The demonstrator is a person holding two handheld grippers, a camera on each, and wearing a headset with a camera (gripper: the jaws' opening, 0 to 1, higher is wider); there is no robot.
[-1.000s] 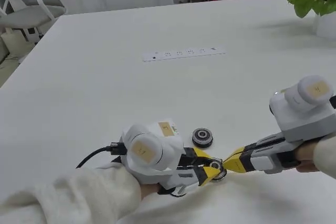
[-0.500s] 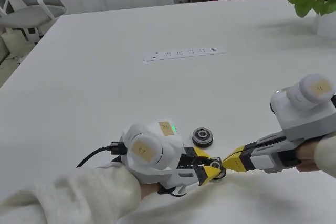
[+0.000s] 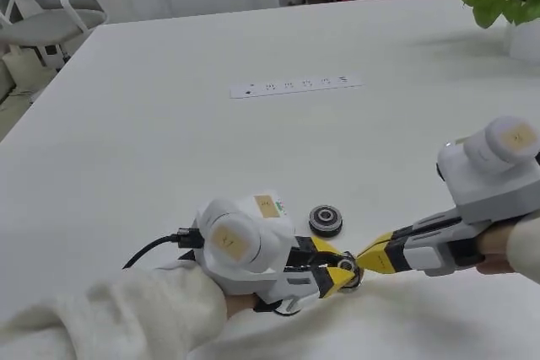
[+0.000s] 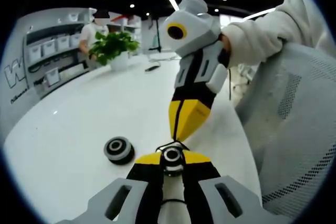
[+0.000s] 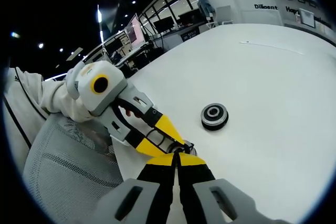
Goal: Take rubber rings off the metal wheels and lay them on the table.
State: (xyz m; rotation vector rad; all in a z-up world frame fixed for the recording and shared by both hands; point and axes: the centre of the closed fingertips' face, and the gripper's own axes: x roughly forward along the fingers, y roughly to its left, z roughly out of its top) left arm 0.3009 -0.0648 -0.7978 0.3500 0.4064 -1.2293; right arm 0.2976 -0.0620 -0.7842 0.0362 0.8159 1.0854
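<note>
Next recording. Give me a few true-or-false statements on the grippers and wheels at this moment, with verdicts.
1. The left gripper is shut on a metal wheel. True.
2. A second wheel sits between the right gripper's jaws. False: it lies loose on the table, apart from both grippers.
3. The right gripper has its jaws spread wide. False: they are closed together, their tips at the held wheel's rim.
4. A power strip lies on the table beyond the grippers. True.
</note>
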